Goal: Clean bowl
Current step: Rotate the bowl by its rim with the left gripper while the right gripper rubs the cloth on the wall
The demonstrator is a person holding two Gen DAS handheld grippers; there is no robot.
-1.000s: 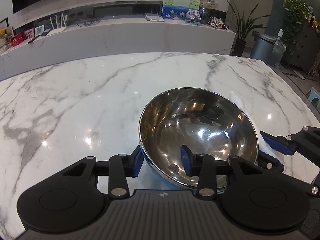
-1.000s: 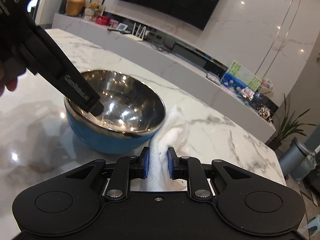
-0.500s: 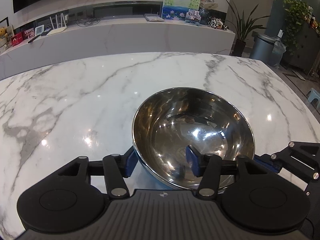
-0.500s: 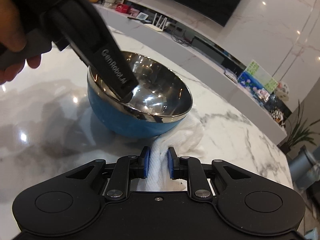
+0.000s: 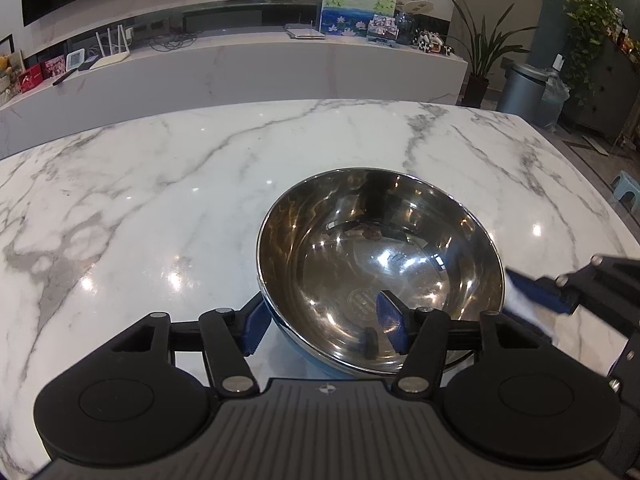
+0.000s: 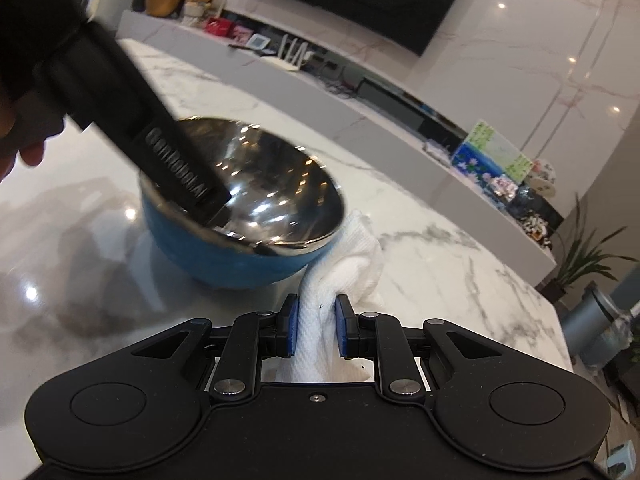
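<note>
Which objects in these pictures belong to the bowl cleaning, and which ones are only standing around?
For the job:
- bowl, steel inside, blue outside
- white cloth, clamped in the right gripper
- left gripper, jaws astride the bowl's near rim

Standing around:
- painting
- white router
- potted plant
- grey bin

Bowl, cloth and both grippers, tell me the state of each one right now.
bowl: upright on the marble table, empty inside.
cloth: bunched, beside the bowl.
left gripper: open, jaws astride the bowl's near rim, pads not pressing.
right gripper: shut on the cloth.
</note>
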